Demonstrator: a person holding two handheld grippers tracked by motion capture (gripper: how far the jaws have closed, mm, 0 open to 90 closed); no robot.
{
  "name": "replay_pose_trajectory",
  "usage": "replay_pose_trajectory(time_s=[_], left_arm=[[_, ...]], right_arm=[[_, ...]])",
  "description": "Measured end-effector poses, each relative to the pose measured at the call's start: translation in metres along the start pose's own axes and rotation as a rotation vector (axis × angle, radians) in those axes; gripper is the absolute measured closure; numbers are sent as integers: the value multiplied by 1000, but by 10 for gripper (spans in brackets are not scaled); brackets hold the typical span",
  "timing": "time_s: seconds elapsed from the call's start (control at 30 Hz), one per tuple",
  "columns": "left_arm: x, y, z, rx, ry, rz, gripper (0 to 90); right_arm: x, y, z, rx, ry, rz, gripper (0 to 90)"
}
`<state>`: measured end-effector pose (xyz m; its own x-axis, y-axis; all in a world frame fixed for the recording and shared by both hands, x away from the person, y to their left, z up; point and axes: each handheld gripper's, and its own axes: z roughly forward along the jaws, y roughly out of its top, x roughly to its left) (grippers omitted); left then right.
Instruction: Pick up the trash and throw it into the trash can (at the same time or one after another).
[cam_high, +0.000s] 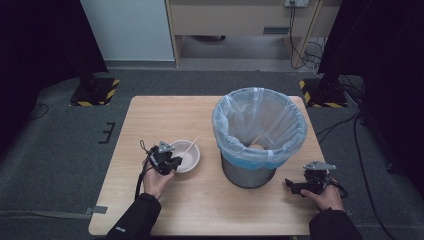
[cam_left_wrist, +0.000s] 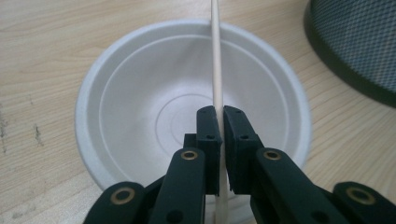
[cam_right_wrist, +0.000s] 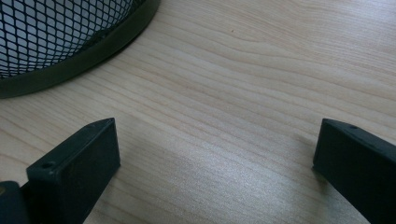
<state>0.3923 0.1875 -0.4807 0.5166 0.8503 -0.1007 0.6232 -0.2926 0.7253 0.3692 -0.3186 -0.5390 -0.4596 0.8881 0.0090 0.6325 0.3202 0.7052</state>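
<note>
Left gripper (cam_left_wrist: 219, 122) pinches the thin pale wooden stick (cam_left_wrist: 216, 60) (slanting toward one o'clock) over the white round paper bowl (cam_left_wrist: 116, 107); right gripper (cam_right_wrist: 215, 154) gapes wide, empty, at four o'clock of the bag-lined mesh metal bin (cam_high: 248, 172).

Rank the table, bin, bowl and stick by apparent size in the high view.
1. Table
2. Bin
3. Bowl
4. Stick, thinnest, though roughly as long as the bowl is wide.

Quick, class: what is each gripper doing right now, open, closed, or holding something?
Left gripper: closed on the wooden stick over the white bowl.
Right gripper: open, holding nothing.
</note>
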Motion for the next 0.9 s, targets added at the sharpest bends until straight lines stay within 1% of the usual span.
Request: replay_pose_trajectory(time_s=[0.07, 0.2, 0.3, 0.37, 0.5, 0.53, 0.57, 0.6, 0.7, 0.9], left_arm=[[-3, 5, -8, -37, -5, 12, 853], [-6, 12, -23, -110, -18, 15, 853], [-6, 19, -37, -181, -29, 19, 853], [-7, 22, -44, -228, -35, 12, 853], [-8, 29, -58, -302, -41, 13, 854], [-9, 31, -61, -319, -51, 12, 855], [-10, 32, -65, -335, -48, 15, 855], [-11, 34, -68, -352, -57, 17, 855], [-15, 40, -80, -413, -72, 17, 855], [-18, 48, -102, -513, -80, 18, 855]], right_arm=[[0, 0, 0, 0, 0, 0, 8], [0, 0, 0, 0, 0, 0, 8], [0, 0, 0, 0, 0, 0, 8], [0, 0, 0, 0, 0, 0, 8], [0, 0, 0, 0, 0, 0, 8], [0, 0, 0, 0, 0, 0, 8], [0, 0, 0, 0, 0, 0, 8], [0, 0, 0, 0, 0, 0, 8], [0, 0, 0, 0, 0, 0, 8], [0, 0, 0, 0, 0, 0, 8]])
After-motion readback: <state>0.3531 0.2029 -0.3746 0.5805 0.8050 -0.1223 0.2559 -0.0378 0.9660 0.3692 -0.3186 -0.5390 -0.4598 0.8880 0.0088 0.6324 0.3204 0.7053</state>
